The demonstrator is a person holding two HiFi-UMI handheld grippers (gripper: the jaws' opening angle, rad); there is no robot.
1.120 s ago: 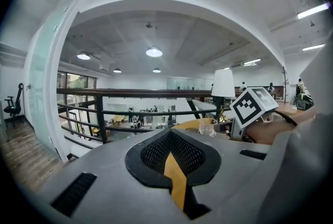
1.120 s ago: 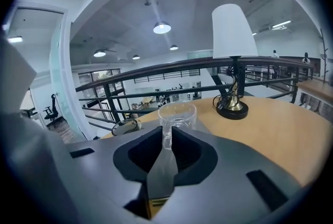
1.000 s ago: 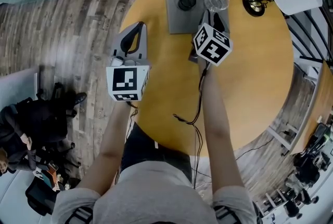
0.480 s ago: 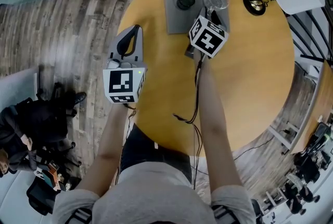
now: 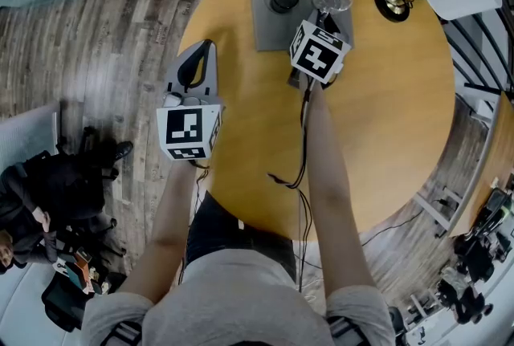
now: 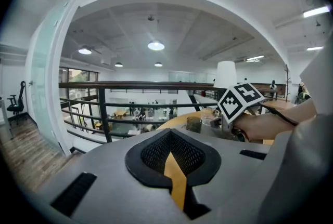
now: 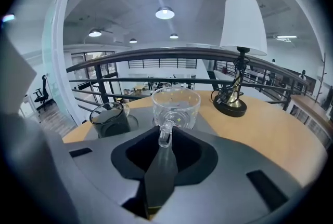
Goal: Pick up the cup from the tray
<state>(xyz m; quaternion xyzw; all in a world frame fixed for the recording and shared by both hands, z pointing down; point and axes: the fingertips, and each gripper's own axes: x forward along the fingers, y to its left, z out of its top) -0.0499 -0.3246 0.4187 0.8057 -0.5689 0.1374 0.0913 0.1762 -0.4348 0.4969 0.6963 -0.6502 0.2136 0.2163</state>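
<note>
Bright mezzanine office with an open railing

A round wooden tabletop (image 5: 385, 120) stands on a grey plank floor (image 5: 120, 39), near a dark metal railing (image 7: 156, 54) that overlooks a lower level. Round ceiling lights (image 7: 165, 12) glow on the white ceiling. A white-shaded lamp (image 7: 243, 23) stands on the tabletop. A glass partition (image 6: 49, 77) rises at the left, with an office chair (image 6: 16, 101) near it.

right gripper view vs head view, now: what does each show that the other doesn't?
Only right gripper view: the jaws of the right gripper, which have just been closing, on the handle of the clear glass cup; a railing and ceiling lights.
Only head view: the left gripper and the person's forearms.
Both: the clear glass cup, dark cup, grey tray, lamp, round table.
</note>
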